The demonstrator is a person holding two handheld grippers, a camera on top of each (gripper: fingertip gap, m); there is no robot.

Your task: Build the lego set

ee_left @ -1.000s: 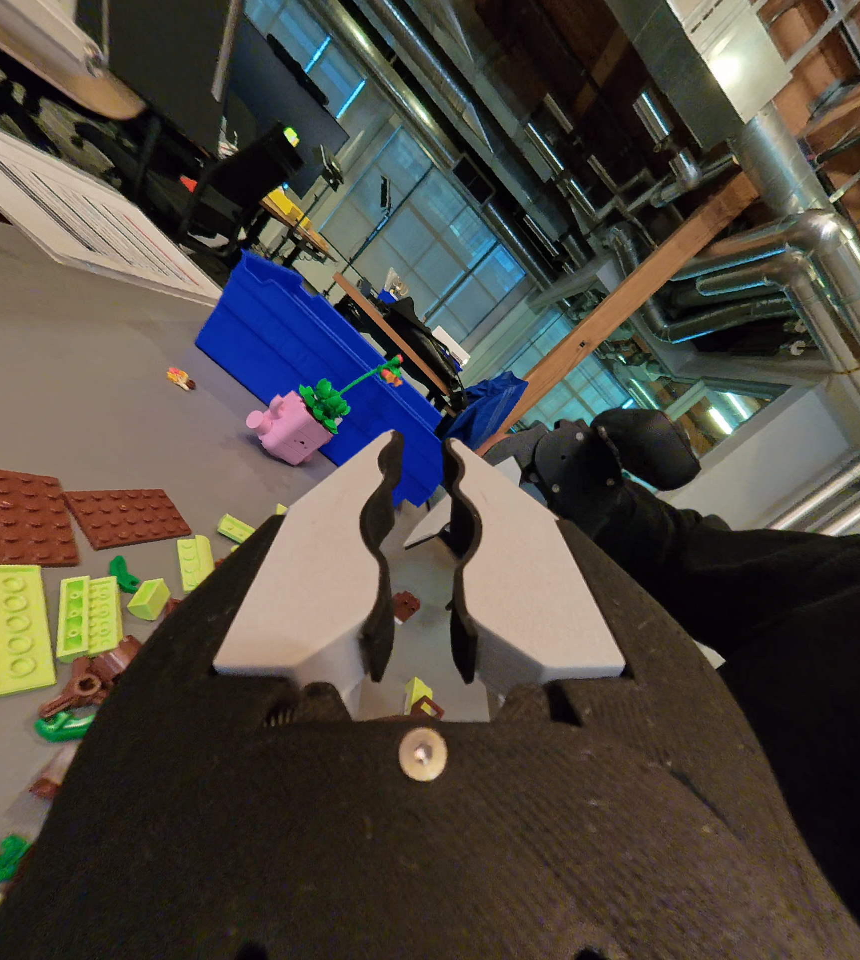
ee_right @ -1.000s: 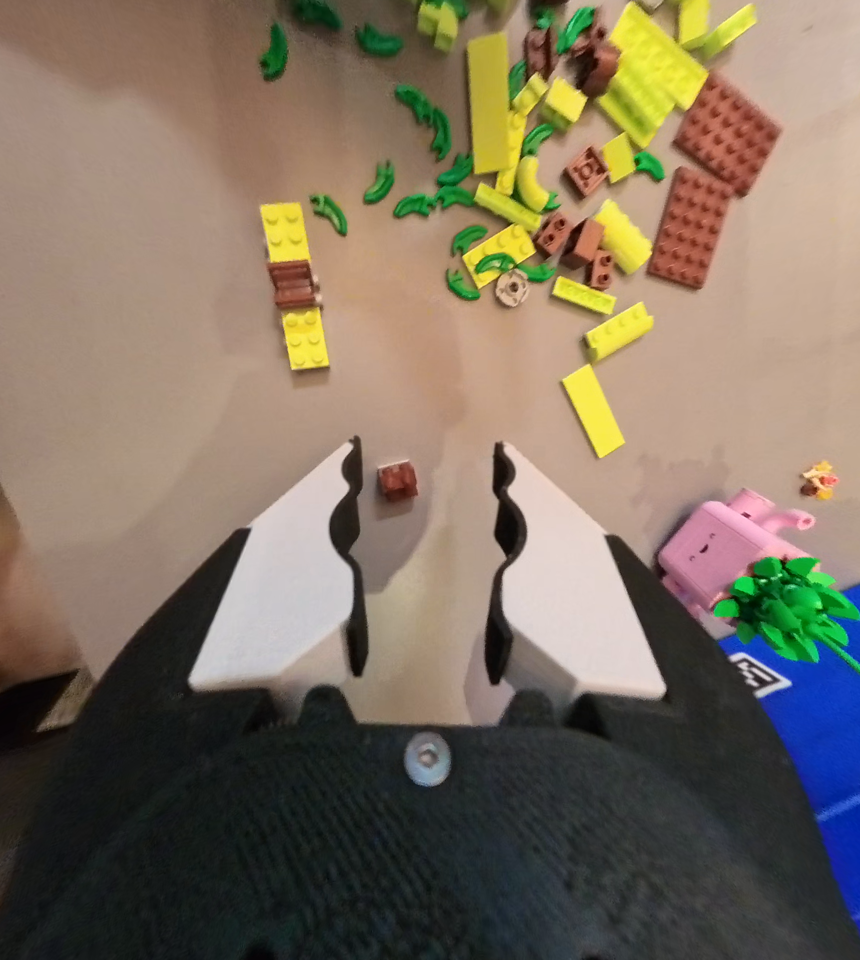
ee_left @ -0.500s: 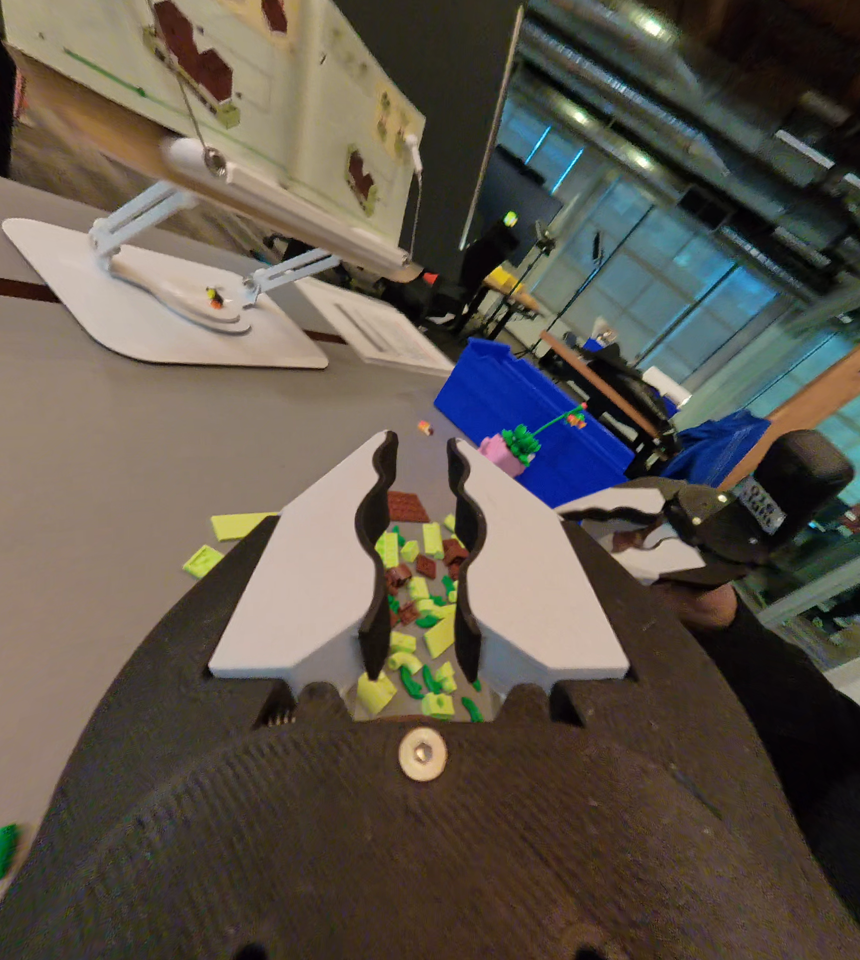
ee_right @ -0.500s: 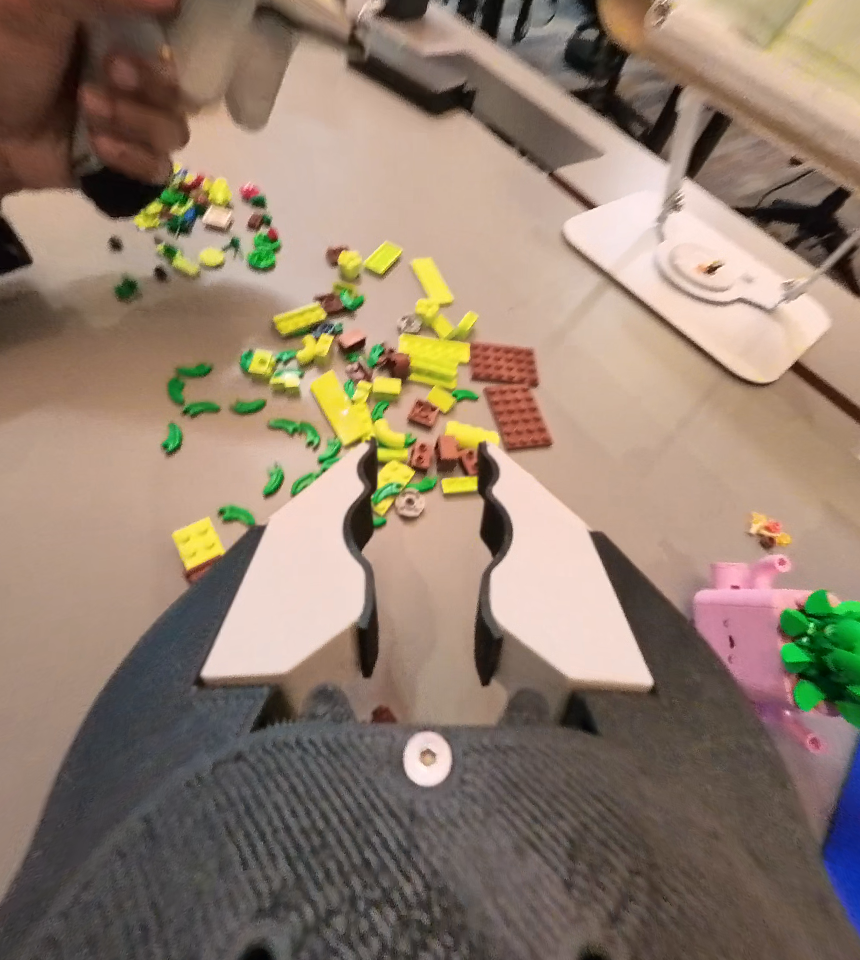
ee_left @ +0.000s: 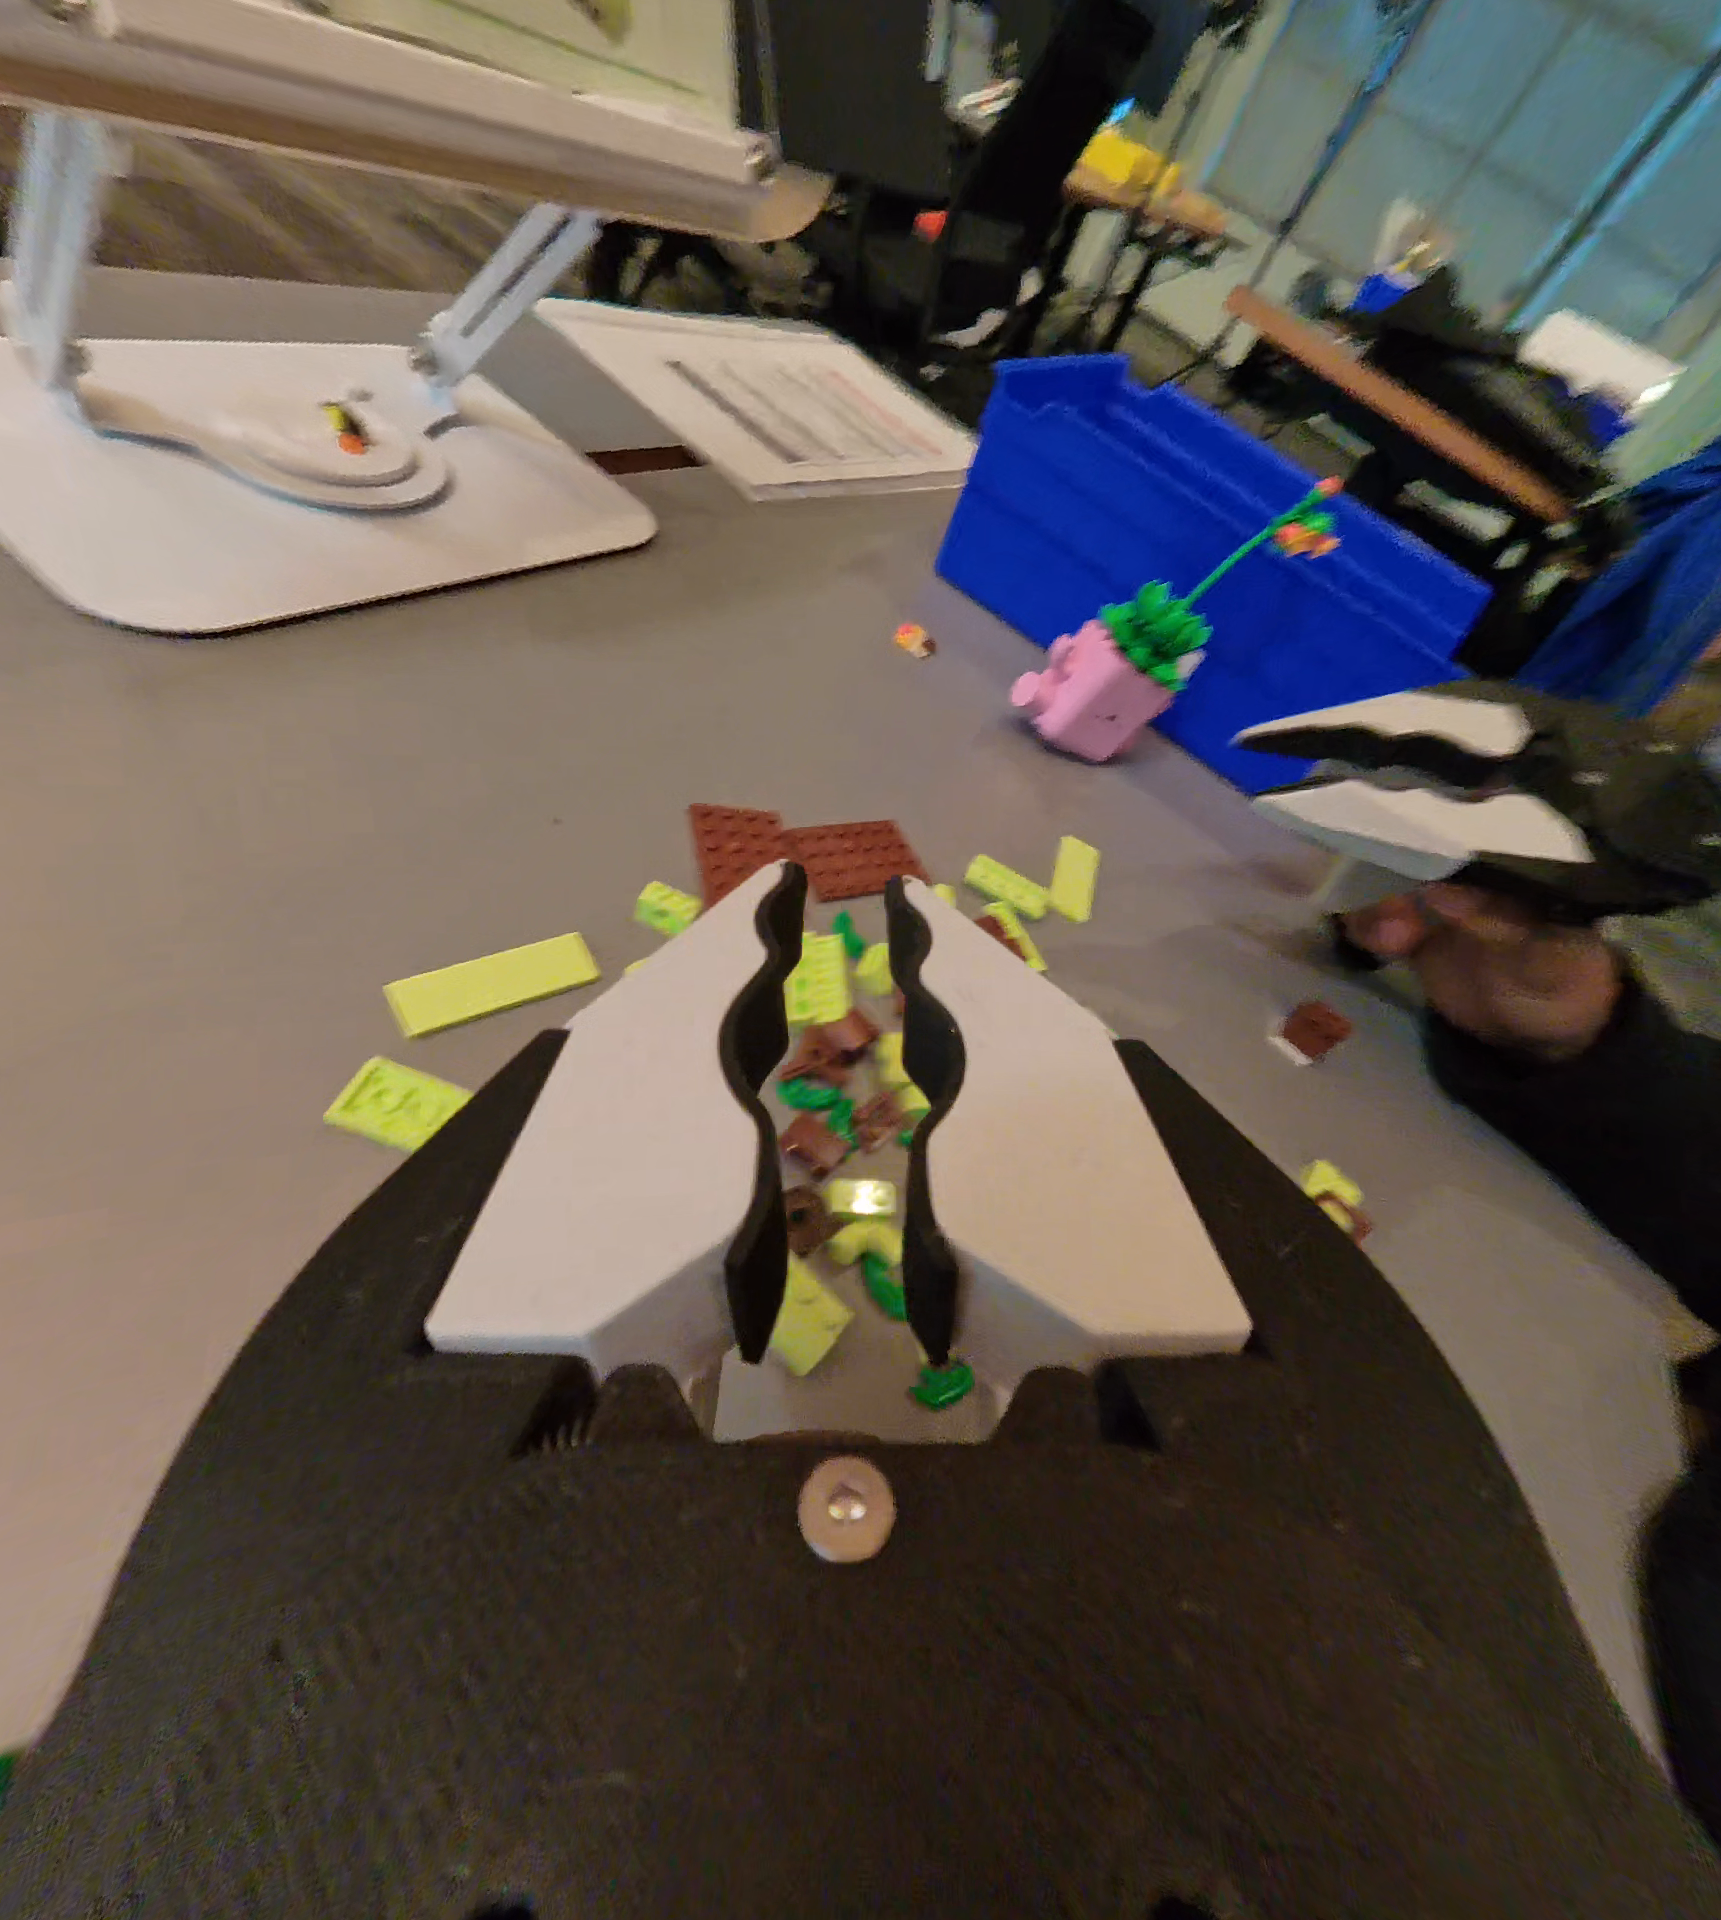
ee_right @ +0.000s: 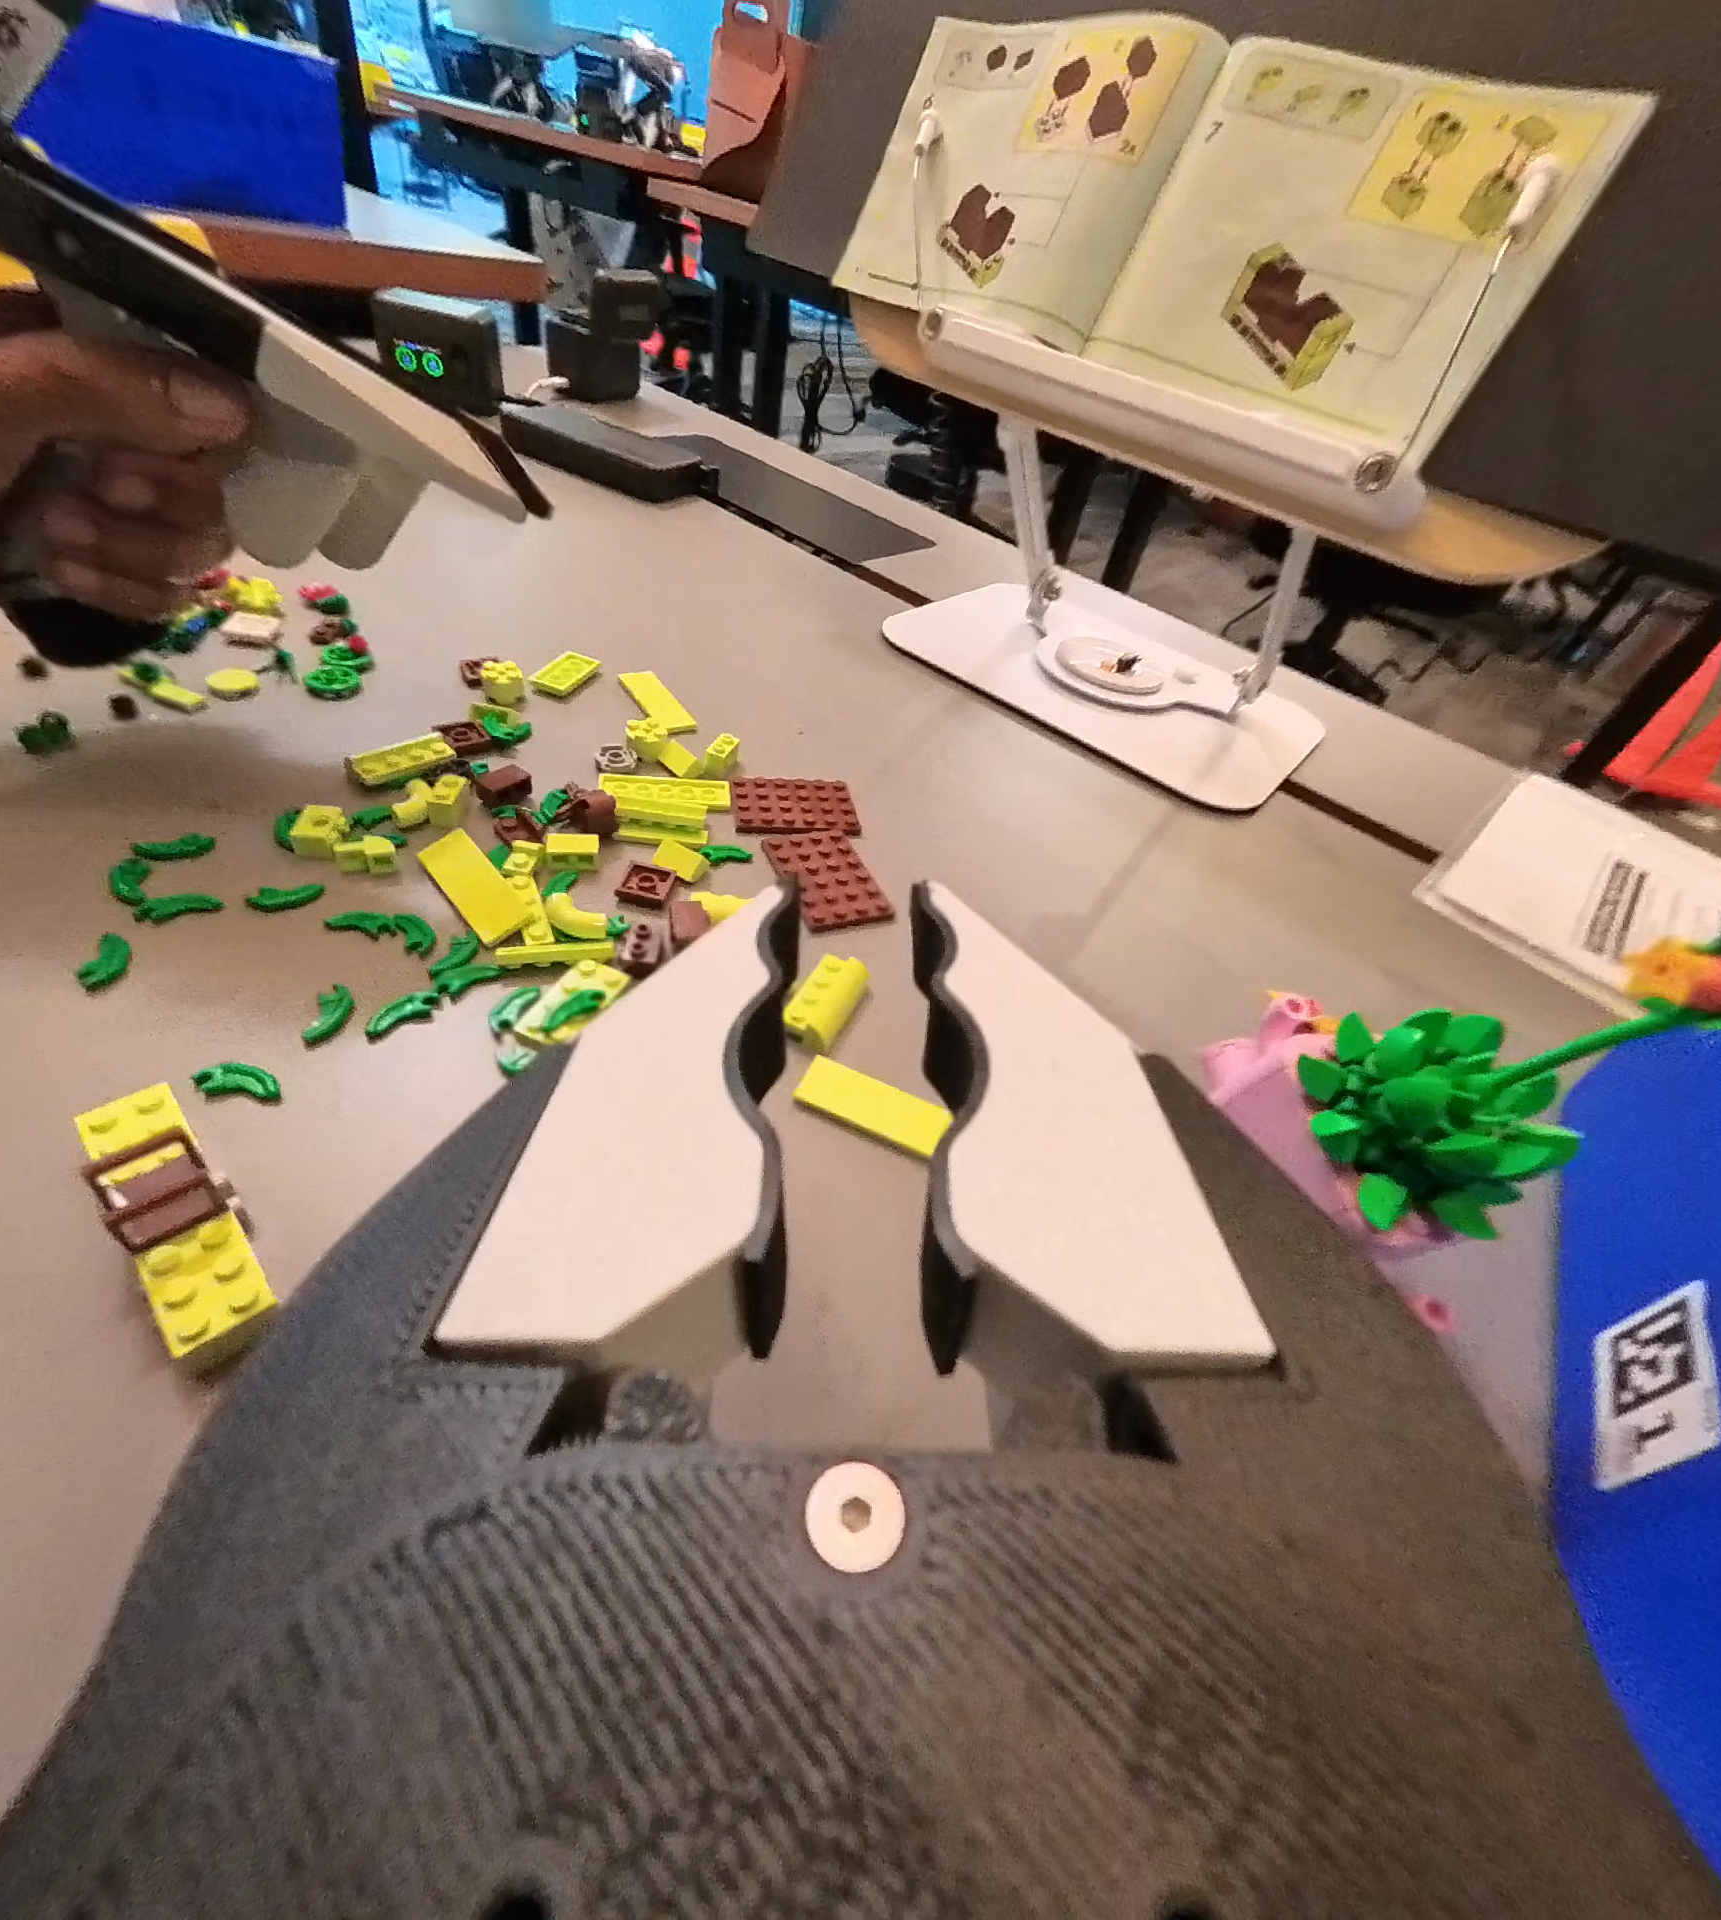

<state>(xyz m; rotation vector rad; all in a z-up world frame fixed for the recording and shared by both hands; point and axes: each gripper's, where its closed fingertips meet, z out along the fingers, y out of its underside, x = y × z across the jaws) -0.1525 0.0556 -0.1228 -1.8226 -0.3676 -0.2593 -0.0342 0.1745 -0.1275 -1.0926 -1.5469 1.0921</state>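
both grippers, left (ee_left: pixel 843 894) and right (ee_right: pixel 854 902), hang parted and empty over the loose lego pile (ee_right: pixel 565 852) on the table; I'd check the instruction booklet (ee_right: pixel 1240 197), then pinch one piece squarely

black textured gripper (ee_left: pixel 840 894) bodies; grey wavy-edged fingers (ee_right: pixel 627 1143); silver screws; black sleeve (ee_left: pixel 1687 1164)

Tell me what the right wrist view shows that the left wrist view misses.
Only the right wrist view shows the open instruction booklet's pages on the stand and the partly built yellow-and-brown block. Only the left wrist view shows a small brown brick lying apart near the right hand-held gripper. Both show the brick pile, the two brown plates, the pink flowerpot and the blue bin.
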